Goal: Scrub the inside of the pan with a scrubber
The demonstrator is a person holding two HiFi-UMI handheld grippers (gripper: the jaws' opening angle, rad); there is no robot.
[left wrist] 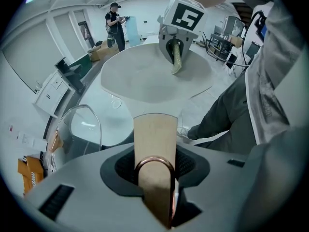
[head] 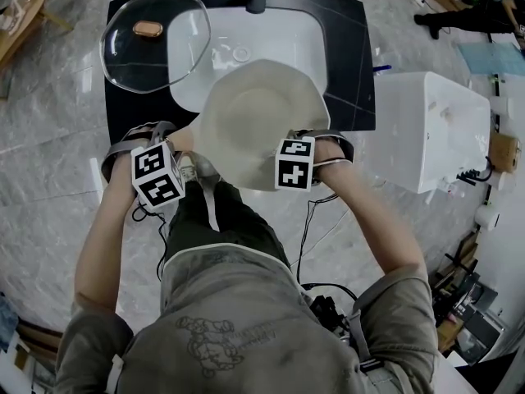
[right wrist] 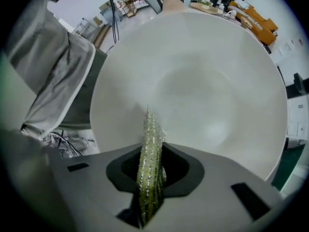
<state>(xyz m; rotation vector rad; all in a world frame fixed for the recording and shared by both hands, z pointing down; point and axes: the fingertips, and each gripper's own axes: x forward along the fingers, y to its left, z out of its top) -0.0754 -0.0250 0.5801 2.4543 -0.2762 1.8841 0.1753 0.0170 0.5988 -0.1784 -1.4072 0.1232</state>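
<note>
Below the person's head sits a black counter point(head: 349, 31) with a white sink point(head: 287, 35) set in it. A big white box point(head: 435, 130) stands on the floor to the right of the counter. The cream pan point(head: 254, 121) is up in the air, over the near edge of the sink, and its open side faces up. A round glass lid point(head: 156, 52) lies on the counter's left corner, partly over the sink.

The left gripper point(left wrist: 155, 187) has its jaws squeezed on the pan's light brown handle point(left wrist: 154, 137), which sticks out from the pan's near left side. The right gripper point(right wrist: 150, 182) is at the pan's near right side, its jaws pinching a shiny green scrubber point(right wrist: 150, 153). The scrubber's tip reaches the inside wall of the pan, close to the rim. A small copper ring point(left wrist: 154, 164) hangs at the end of the handle.
</note>
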